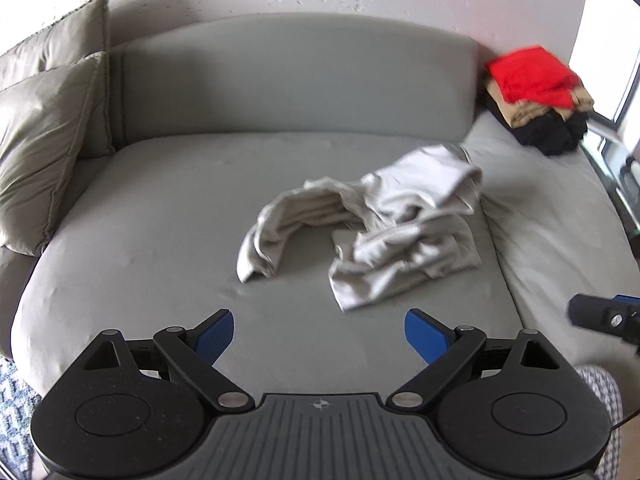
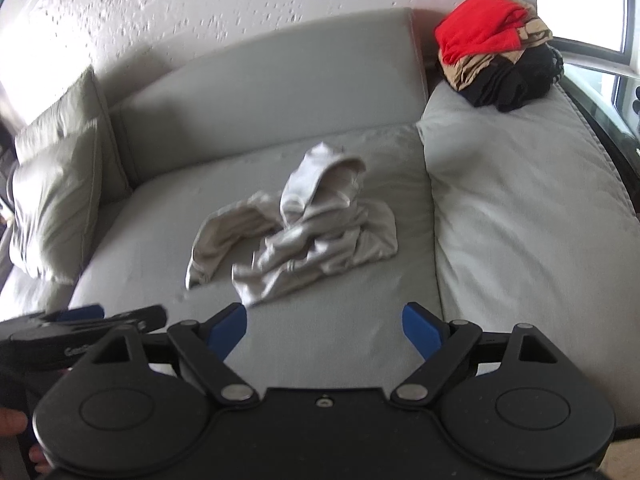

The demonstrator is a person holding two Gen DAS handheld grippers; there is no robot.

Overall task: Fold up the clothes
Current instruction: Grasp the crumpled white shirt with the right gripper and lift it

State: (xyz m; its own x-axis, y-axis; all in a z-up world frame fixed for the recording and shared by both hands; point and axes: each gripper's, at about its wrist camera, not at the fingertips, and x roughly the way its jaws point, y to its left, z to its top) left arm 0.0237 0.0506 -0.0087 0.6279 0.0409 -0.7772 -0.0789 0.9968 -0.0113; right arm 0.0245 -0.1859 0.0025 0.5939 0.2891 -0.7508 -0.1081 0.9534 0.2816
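A crumpled off-white garment (image 1: 376,228) (image 2: 304,232) lies in a heap in the middle of the grey sofa seat (image 1: 160,240) (image 2: 340,340). My left gripper (image 1: 319,334) hovers over the seat's front, open and empty, a short way in front of the garment. My right gripper (image 2: 324,332) is likewise open and empty, just short of the garment's near edge. In the left wrist view the right gripper's tip (image 1: 604,316) shows at the right edge. The left gripper (image 2: 80,324) appears low at the left in the right wrist view.
A stack of folded clothes, red (image 1: 532,76) (image 2: 480,32) on top of tan and black, sits on the sofa's far right corner. Two grey cushions (image 1: 44,136) (image 2: 56,204) lean at the left end. A window (image 2: 592,20) lies beyond the right side.
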